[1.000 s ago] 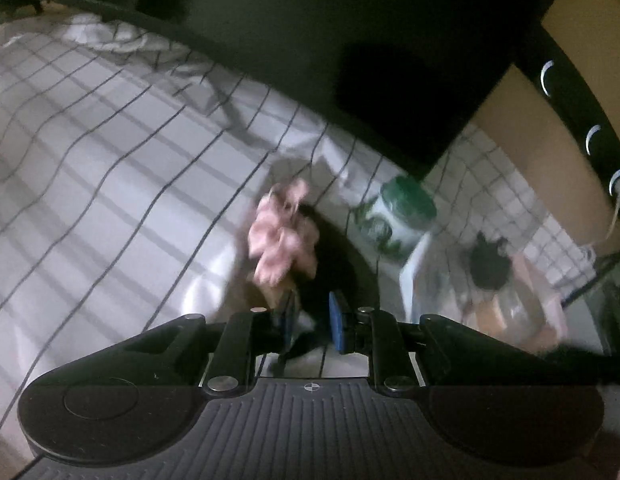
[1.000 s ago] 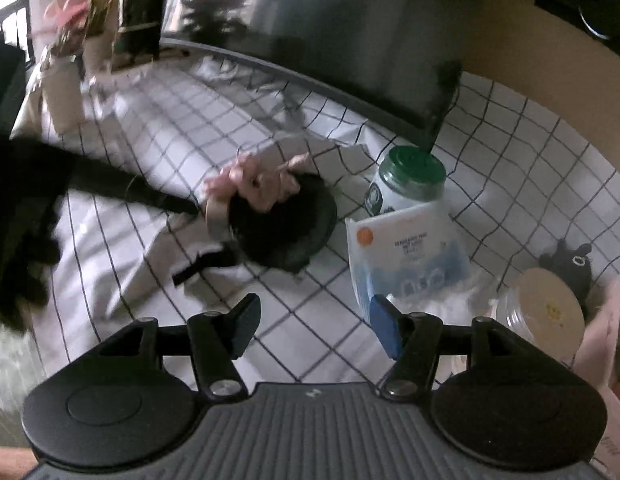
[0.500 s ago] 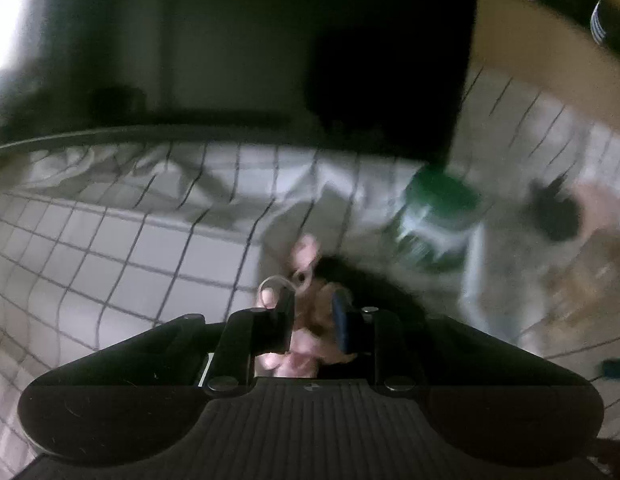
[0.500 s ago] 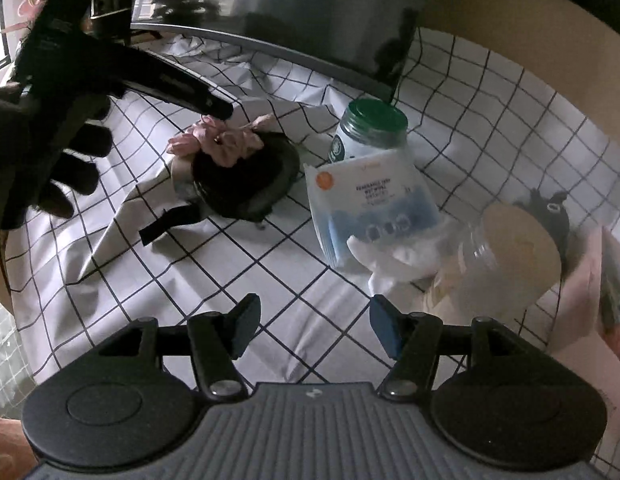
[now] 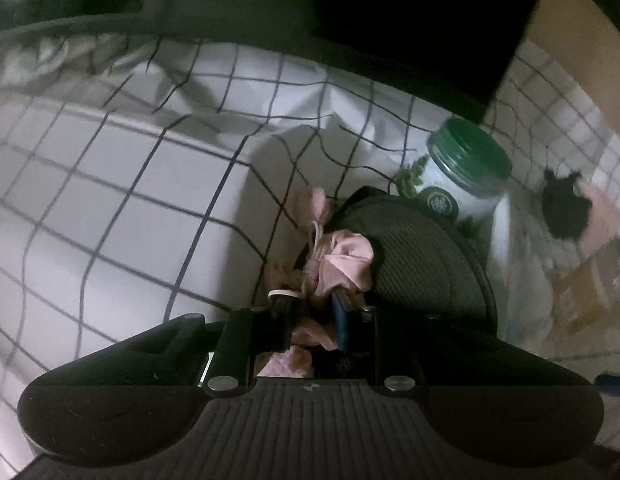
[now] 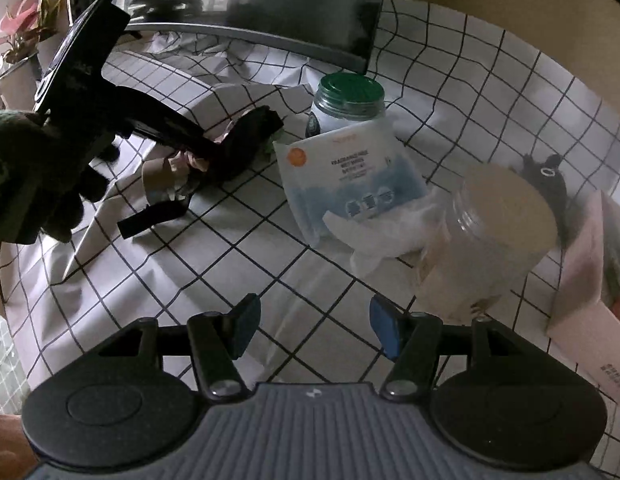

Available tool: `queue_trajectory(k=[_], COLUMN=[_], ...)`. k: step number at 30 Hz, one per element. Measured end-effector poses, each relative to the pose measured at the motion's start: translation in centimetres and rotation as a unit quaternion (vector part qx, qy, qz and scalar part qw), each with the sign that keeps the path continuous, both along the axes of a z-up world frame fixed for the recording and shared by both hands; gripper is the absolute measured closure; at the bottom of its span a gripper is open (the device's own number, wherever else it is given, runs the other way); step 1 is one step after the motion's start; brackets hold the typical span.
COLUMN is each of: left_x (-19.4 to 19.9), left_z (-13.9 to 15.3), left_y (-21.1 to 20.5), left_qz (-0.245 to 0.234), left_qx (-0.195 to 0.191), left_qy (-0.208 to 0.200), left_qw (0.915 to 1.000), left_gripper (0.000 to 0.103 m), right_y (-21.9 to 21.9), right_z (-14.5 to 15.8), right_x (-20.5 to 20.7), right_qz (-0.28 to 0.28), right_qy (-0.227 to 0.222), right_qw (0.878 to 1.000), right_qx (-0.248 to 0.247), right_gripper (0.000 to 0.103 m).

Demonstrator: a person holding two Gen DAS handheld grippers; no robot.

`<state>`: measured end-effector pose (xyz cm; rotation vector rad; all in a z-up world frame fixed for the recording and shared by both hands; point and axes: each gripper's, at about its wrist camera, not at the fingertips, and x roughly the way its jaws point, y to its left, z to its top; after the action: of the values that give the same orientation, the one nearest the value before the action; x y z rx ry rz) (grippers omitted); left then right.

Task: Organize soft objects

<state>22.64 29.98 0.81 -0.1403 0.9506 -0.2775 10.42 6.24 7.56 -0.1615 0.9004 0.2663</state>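
Observation:
A pink fabric bundle [image 5: 342, 264] with a cord lies against a black mesh cap [image 5: 422, 264] on the checked cloth. My left gripper [image 5: 310, 304] stands nearly closed, and the pink fabric fills the narrow gap between its pads. In the right wrist view the left gripper [image 6: 193, 156], held by a gloved hand [image 6: 29, 184], reaches down onto the pink fabric [image 6: 197, 162] beside the cap [image 6: 245, 144], which looks tipped up. My right gripper [image 6: 312, 328] hangs open over bare cloth with nothing between its fingers.
A green-lidded jar [image 6: 350, 100] and a wet-wipes pack [image 6: 350, 176] sit right of the cap. A clear jar with a cream lid [image 6: 494, 232], a black plush toy [image 6: 546, 180] and a pink box [image 6: 590, 280] crowd the right. A dark screen [image 6: 269, 0] stands behind.
My left gripper has come down from above the pink fabric until the fabric sits between its fingers. The cap now looks tipped up. The right gripper has drifted lower and toward the jars.

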Motion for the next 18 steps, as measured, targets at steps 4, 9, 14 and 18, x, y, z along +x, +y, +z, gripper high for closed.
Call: queue_trajectory(k=[4, 9, 14, 18], left_x=[-0.4, -1.2, -2.6, -4.1], left_z=[0.2, 0.3, 2.3, 4.3], left_y=[-1.4, -2.4, -1.3, 0.4], left_qz=[-0.007, -0.007, 0.013, 0.041], left_qx=[0.029, 0.044, 0.014, -0.001], left_qy=[-0.006, -0.033, -0.072, -0.105], left_qw=[0.9995, 0.9985, 0.9972, 0.9936], left_gripper=[0.080, 0.092, 0.095, 0.096], right_y=[-0.4, -1.1, -1.4, -0.7], right_z=[-0.1, -0.5, -0.8, -0.9], right_x=[-0.1, 0.2, 0.5, 0.9], right_qz=[0.000, -0.014, -0.019, -0.010], right_qy=[0.000, 0.007, 0.010, 0.005], right_qw=[1.000, 1.000, 0.999, 1.000], right_qx=[0.010, 0.025, 0.028, 0.026], right_gripper=[0.042, 0.042, 0.042, 0.042])
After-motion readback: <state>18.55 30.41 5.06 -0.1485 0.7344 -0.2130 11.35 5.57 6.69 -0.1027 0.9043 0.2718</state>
